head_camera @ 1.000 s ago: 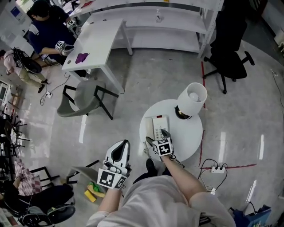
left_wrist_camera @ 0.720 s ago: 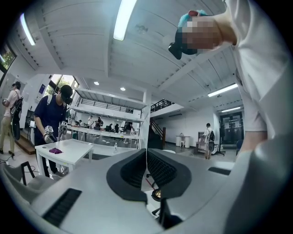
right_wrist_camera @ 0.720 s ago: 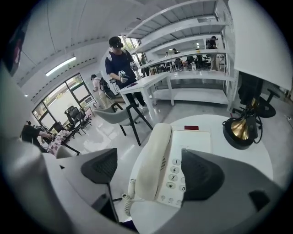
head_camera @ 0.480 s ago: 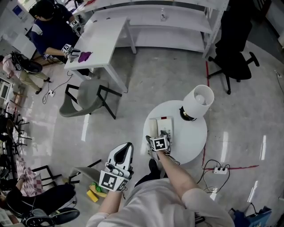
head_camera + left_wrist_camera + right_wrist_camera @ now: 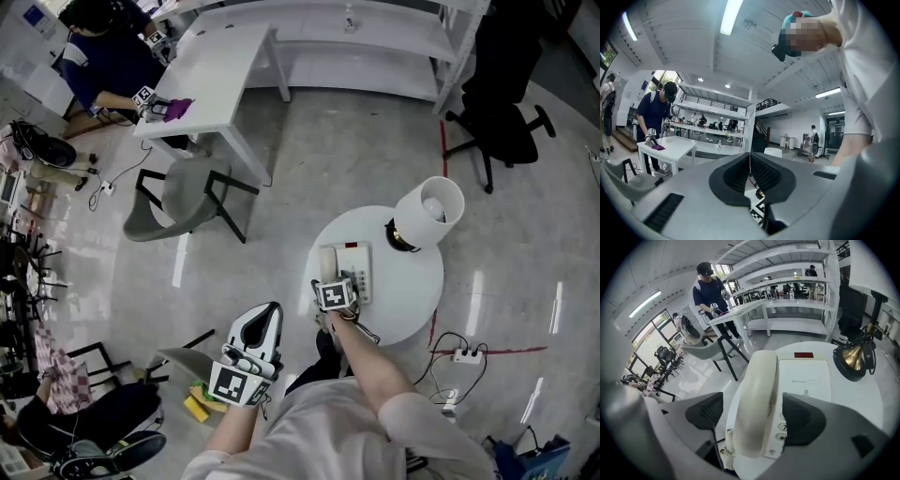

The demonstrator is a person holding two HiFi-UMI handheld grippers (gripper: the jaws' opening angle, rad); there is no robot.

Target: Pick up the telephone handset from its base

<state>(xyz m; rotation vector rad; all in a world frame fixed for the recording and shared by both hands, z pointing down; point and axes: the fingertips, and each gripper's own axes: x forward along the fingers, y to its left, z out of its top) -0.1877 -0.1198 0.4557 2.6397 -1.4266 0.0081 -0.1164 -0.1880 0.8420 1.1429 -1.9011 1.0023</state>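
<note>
A cream telephone handset (image 5: 757, 399) lies in its cradle on the left side of the white phone base (image 5: 806, 380), on a small round white table (image 5: 412, 300). My right gripper (image 5: 754, 420) points steeply down over the handset's near end. Its jaws are closing, one dark pad on each side of the handset, with a gap still showing at the left pad. In the head view this gripper (image 5: 339, 279) covers the phone's near end, beside the handset (image 5: 327, 263). My left gripper (image 5: 261, 314) hangs level over the floor, left of the table, its jaws shut on nothing (image 5: 750, 161).
A white-shaded lamp (image 5: 427, 214) with a brass base (image 5: 855, 359) stands on the table right of the phone. A grey chair (image 5: 183, 202), a white desk (image 5: 211, 80) with a person (image 5: 103, 66) at it, a black office chair (image 5: 506, 122) and a floor power strip (image 5: 461, 355) surround the table.
My right gripper has come down over the near end of the phone and its jaws now straddle the handset. The left gripper has stayed in place.
</note>
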